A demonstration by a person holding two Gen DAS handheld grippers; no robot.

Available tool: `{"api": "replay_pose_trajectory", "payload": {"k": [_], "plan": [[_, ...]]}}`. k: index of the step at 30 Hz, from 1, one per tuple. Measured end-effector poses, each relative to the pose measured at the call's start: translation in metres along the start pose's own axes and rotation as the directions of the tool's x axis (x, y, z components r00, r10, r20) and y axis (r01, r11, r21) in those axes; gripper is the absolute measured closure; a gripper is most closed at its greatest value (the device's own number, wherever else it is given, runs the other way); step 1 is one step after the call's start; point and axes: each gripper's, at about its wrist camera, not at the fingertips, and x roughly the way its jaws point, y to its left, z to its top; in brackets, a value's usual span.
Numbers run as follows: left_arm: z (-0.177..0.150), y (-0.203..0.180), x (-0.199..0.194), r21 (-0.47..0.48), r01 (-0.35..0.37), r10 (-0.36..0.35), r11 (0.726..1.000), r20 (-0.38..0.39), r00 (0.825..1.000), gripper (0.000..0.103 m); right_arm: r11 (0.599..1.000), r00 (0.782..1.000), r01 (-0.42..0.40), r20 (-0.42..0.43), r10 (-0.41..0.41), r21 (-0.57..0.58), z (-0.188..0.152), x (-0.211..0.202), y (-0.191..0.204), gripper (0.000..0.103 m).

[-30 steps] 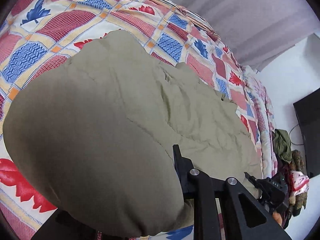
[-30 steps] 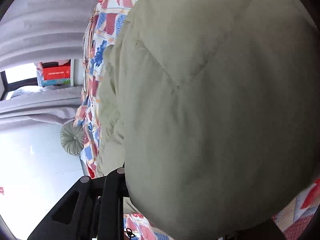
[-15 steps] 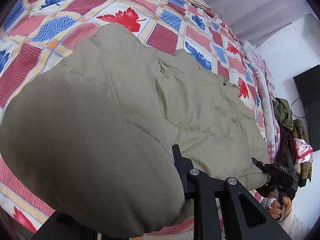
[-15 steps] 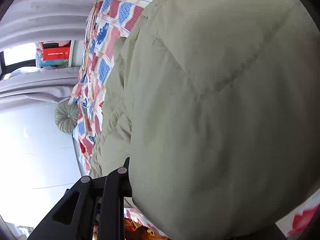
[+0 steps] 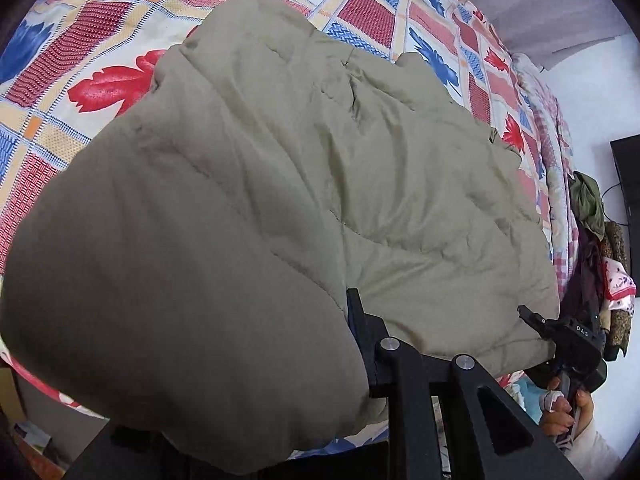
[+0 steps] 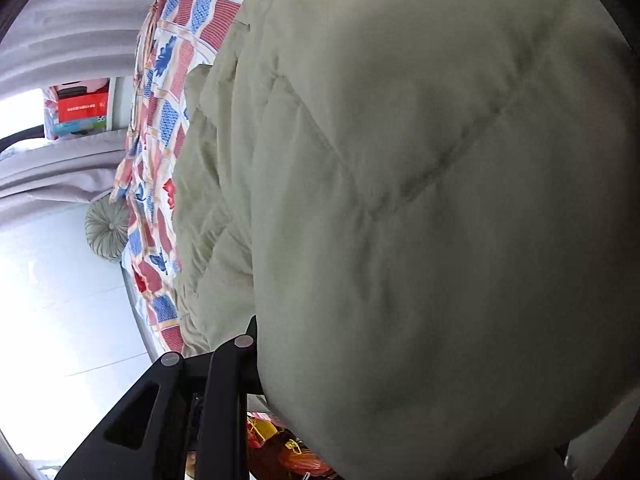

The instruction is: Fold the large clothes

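A big padded olive coat (image 5: 320, 160) lies across the bed sheet (image 5: 100, 40), which is patterned in red and blue leaves. My left gripper (image 5: 352, 312) is shut on a thick fold of it; the cloth bulges over the left finger and hides it. In the left wrist view my right gripper (image 5: 528, 314) pinches the coat's far corner at the lower right, with a person's hand (image 5: 560, 412) on its handle. In the right wrist view the coat (image 6: 440, 200) fills most of the picture. There my right gripper (image 6: 260, 336) shows one black finger against the cloth.
A heap of clothes (image 5: 588, 208) and a black screen (image 5: 628, 200) stand past the bed's right side. Grey curtains (image 5: 560, 0) hang behind the bed. A round cushion (image 6: 106, 226), a red box (image 6: 82, 106) by the window and bags on the floor (image 6: 280, 440) are on the other side.
Both grippers have carried the coat's held edge across the bed. More sheet now shows beyond the coat in the left wrist view. The right gripper and its hand appear closer and higher there.
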Motion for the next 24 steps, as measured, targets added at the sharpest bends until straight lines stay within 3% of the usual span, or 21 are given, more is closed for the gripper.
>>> {"api": "replay_pose_trajectory", "payload": {"k": [6,14,20,24], "plan": [[0.002,0.003,-0.025,-0.006,-0.053,0.053,0.999,-0.027,0.998,0.074,0.996,0.996,0.088,-0.012,-0.088,-0.005,0.000,-0.010,0.006,0.060],[-0.012,0.008,-0.068,0.044,-0.146,0.148,0.988,-0.033,0.989,0.074,0.972,0.973,0.231,0.000,-0.231,-0.040,-0.004,-0.032,0.020,0.055],[-0.019,0.019,-0.101,0.026,-0.175,0.174,0.984,0.033,0.984,0.074,0.934,0.945,0.325,0.026,-0.325,-0.150,-0.020,-0.052,0.038,0.056],[-0.009,0.020,-0.096,0.017,-0.175,0.174,0.984,0.040,0.984,0.074,0.922,0.945,0.326,0.039,-0.326,-0.208,-0.035,-0.067,0.038,0.068]]}}
